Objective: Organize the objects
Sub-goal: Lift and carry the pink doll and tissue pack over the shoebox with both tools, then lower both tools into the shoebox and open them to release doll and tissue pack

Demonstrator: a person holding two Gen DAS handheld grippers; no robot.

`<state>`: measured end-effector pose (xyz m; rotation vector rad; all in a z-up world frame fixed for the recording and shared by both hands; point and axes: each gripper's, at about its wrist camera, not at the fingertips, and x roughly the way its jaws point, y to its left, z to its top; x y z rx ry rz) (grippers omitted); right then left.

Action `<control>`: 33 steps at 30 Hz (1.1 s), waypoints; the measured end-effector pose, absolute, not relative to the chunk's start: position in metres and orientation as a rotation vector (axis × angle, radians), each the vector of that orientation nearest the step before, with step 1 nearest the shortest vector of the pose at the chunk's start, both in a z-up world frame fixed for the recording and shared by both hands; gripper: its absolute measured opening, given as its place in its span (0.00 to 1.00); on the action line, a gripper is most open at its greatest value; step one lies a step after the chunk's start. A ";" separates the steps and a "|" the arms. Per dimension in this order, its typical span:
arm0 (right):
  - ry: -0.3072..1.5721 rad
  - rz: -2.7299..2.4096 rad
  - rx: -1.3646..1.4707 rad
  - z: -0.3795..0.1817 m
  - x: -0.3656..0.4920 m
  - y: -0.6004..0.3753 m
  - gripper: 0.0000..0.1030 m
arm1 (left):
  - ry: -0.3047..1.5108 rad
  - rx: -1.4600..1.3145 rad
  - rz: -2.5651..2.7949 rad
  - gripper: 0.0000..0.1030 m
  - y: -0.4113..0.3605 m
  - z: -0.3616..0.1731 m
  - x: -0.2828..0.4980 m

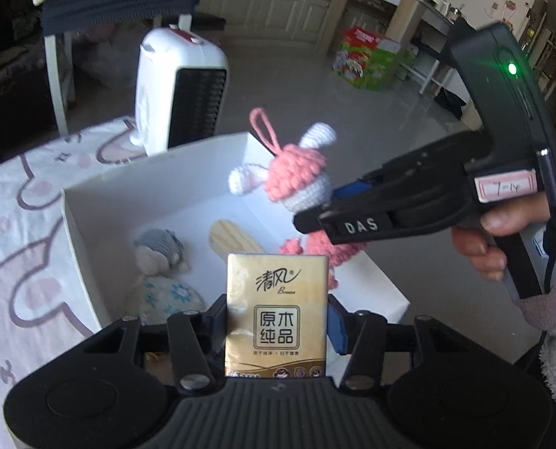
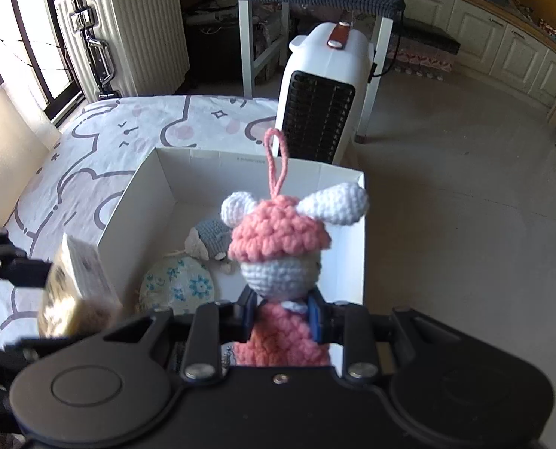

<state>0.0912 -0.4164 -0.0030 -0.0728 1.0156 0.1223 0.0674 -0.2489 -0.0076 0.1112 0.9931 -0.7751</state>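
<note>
My left gripper (image 1: 278, 321) is shut on a gold tissue pack (image 1: 276, 299), held upright over the near edge of a white box (image 1: 128, 187). My right gripper (image 2: 282, 314) is shut on a pink and white crochet doll (image 2: 278, 247) with a pink loop on its head, hanging above the same box (image 2: 136, 202). In the left wrist view that gripper (image 1: 308, 220) comes in from the right with a hand on its grip. Inside the box lie a grey plush (image 2: 212, 237), a round floral pouch (image 2: 179, 284) and a pale wooden piece (image 1: 233, 239).
The box rests on a bed sheet (image 2: 91, 138) printed with cartoon outlines. A white heater (image 2: 323, 93) stands on the floor just beyond the box. A ribbed suitcase (image 2: 124, 26) and a white-legged chair (image 2: 263, 48) stand further back; grey floor lies to the right.
</note>
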 end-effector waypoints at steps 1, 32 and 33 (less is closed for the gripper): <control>1.036 0.128 -0.078 -0.007 0.092 -0.416 0.28 | 1.022 0.109 -0.783 0.51 -0.253 -0.014 0.068; 1.315 0.117 -0.177 -0.073 0.126 -0.403 0.28 | 1.372 0.050 -0.442 0.52 -0.276 -0.130 0.117; 1.318 0.112 -0.175 -0.074 0.126 -0.404 0.28 | 1.363 0.066 -0.442 0.52 -0.279 -0.128 0.115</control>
